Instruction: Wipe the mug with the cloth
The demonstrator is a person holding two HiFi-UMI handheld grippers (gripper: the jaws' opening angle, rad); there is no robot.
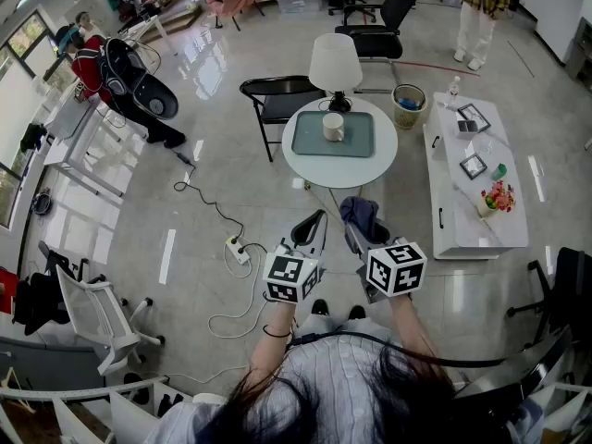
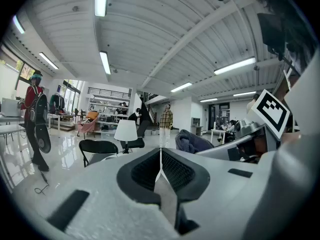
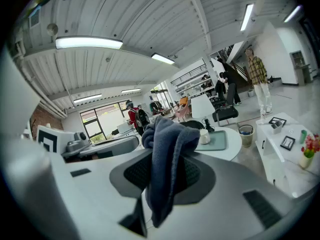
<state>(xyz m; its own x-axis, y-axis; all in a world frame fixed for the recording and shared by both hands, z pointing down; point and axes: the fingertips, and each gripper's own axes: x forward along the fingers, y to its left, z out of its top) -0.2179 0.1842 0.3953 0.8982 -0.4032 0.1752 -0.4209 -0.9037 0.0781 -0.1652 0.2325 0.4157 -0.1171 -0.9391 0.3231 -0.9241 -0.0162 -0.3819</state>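
The mug (image 1: 333,127) stands upright on a green tray (image 1: 365,143) on a round white table (image 1: 305,163), well apart from both grippers and farther off than they are. The blue-grey cloth (image 1: 360,213) is bunched up in the right gripper (image 1: 357,237), whose jaws are clamped on it, with folds spilling above and below the pads. The left gripper (image 1: 310,231) is just beside it, its jaws pressed together with nothing between them. A white-shaded lamp (image 1: 335,63) stands at the tray's far edge, a black folding chair (image 1: 277,95) is to the table's left, and a wastebasket (image 1: 408,105) is to its right. Farther right, a long white bench (image 1: 462,220) carries picture frames (image 1: 473,166) and a small vase of flowers (image 1: 498,196). A power strip (image 1: 239,251) and its cable lie on the glossy grey floor (image 1: 213,155) near the person. The room is a large open office with a ribbed ceiling and strip lights. In the right gripper view the cloth covers part of the mug. A person in a plaid shirt (image 1: 483,7) is cut off at the far edge.
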